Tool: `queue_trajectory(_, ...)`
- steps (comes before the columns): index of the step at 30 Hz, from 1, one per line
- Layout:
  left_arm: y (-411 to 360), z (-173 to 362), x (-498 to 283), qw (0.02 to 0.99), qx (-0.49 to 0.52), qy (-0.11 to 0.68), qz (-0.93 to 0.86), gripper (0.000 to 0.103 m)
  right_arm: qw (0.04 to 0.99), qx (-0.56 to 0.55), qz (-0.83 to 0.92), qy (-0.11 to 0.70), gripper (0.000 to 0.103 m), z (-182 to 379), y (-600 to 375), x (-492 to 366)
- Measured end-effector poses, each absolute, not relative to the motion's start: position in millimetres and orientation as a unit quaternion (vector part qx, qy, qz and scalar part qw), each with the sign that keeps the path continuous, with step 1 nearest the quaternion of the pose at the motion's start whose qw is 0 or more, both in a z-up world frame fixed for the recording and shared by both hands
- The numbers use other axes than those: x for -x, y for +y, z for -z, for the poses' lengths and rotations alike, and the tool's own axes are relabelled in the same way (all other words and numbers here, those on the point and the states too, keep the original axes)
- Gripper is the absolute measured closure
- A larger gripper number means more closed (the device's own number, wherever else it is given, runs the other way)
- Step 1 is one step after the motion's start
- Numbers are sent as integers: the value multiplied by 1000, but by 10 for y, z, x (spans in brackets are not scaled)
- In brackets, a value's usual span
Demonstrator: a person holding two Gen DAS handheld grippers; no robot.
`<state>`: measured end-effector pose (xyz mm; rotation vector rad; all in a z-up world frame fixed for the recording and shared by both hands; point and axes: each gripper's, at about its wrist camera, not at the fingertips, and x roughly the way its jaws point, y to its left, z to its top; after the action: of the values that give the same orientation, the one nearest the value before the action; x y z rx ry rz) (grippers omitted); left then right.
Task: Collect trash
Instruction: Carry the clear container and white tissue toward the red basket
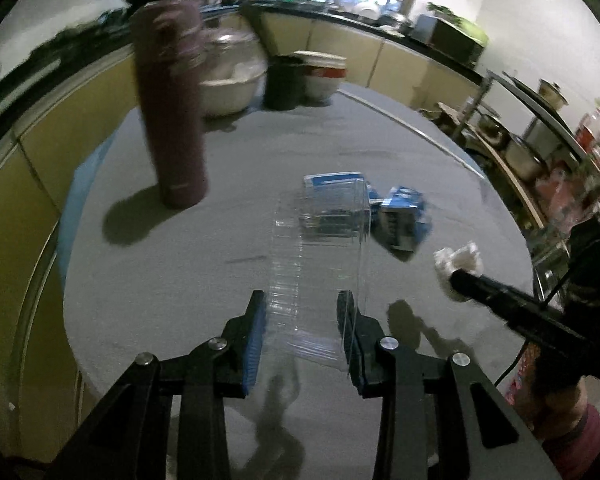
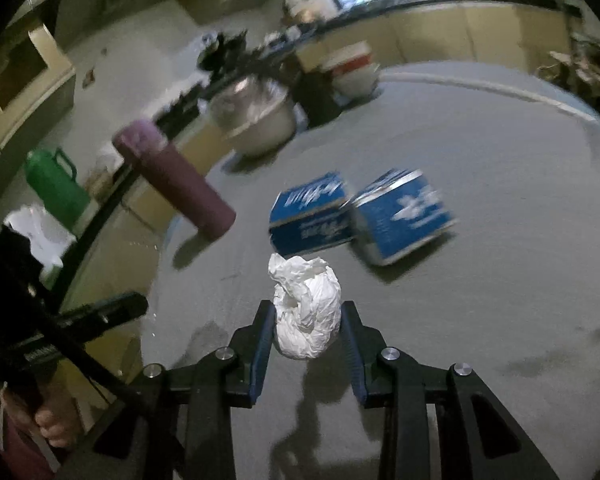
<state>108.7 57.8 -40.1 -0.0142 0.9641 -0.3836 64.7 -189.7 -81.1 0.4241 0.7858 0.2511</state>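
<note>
On the tabletop (image 1: pixel 140 264) a purple flask (image 1: pixel 172 112) stands at the left, lid on, contents hidden. Behind it sits a white bowl (image 1: pixel 228 88) beside a dark pot (image 1: pixel 284 84). The left gripper (image 1: pixel 304 320) has its jaws clamped on a clear plastic box (image 1: pixel 320 248), apparently empty, lifted before two blue cartons (image 2: pixel 312 212). The right gripper (image 2: pixel 308 328) pinches a crumpled tissue (image 2: pixel 308 312) above the tabletop.

Each hand-held gripper is matte black: the left hand-held gripper (image 1: pixel 302 312) and the right hand-held gripper (image 2: pixel 308 320) both have angular linkage arms joined by round silver screws. Their fingers (image 1: pixel 254 344) carry ribbed blue pads. A thin black cable trails from the handle, and a pink sleeve (image 1: pixel 584 432) shows at the wrist.
</note>
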Motion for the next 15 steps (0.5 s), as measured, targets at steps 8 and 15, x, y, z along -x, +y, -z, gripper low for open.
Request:
queue_trajectory(8, 15, 132, -726, 877, -39, 429, 211, 65, 917, -229, -69, 319, 67, 392, -2467, 115)
queue_trajectory(15, -478, 30, -490, 877, -78, 417, 227, 65, 925, -242, -25, 290, 67, 273, -2913, 745)
